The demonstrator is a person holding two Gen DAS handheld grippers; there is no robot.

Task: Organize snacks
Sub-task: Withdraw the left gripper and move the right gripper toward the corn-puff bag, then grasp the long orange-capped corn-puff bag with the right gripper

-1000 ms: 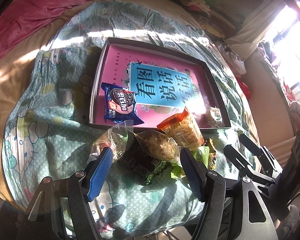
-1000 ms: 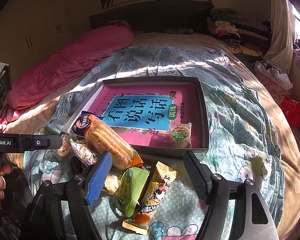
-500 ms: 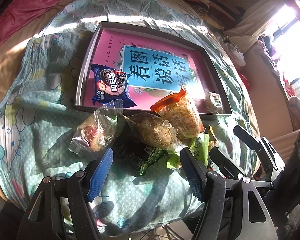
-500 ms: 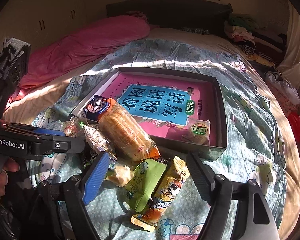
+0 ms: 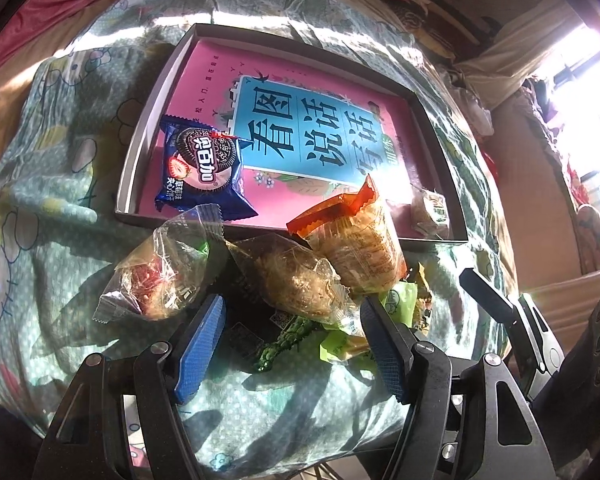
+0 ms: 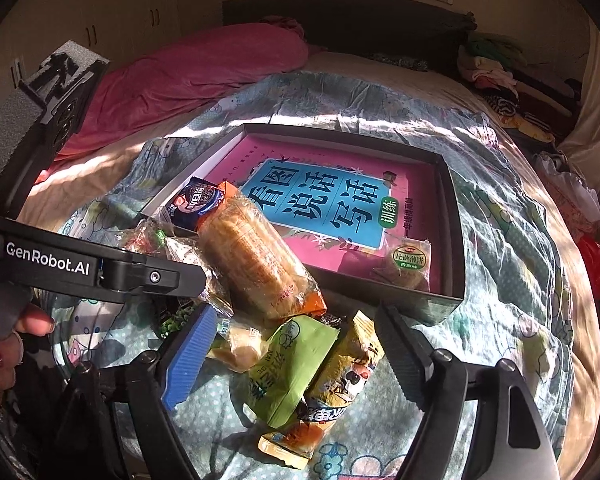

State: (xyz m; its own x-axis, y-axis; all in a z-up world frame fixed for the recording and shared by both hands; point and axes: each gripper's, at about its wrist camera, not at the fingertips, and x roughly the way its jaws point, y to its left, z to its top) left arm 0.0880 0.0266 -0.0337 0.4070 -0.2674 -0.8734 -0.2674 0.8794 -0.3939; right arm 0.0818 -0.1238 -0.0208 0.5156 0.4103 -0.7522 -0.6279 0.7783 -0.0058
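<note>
Left wrist view. The left gripper (image 5: 292,334) hangs with its jaws apart and nothing gripped, above a heap of wrapped snacks on the patterned quilt (image 5: 52,208). Between and just beyond the blue pads lie a clear-wrapped cake (image 5: 300,280), a dark packet (image 5: 244,336) and a green pea snack (image 5: 284,340); a clear-wrapped red pastry (image 5: 156,276) sits just outside the left pad. An orange-ended biscuit roll (image 5: 360,240) leans over the near wall of the shallow tray (image 5: 140,152), which is lined with a pink book (image 5: 204,80). Inside the tray lie a blue sandwich-cookie pack (image 5: 204,168) at the near left and a small wrapped biscuit (image 5: 432,210) at the near right.

Right wrist view. The right gripper (image 6: 296,340) has its jaws spread wide and grips nothing; between them lie a green packet (image 6: 292,364), a yellow packet (image 6: 340,384) and a pale wrapped cake (image 6: 240,344). The left gripper's arm crosses the frame from the left, a hand (image 6: 8,344) behind it.

Progress, as judged. Two snacks rest fully in the tray; the biscuit roll is only half over its edge, and the rest of the heap remains on the quilt. Most of the sorting appears yet to be done
</note>
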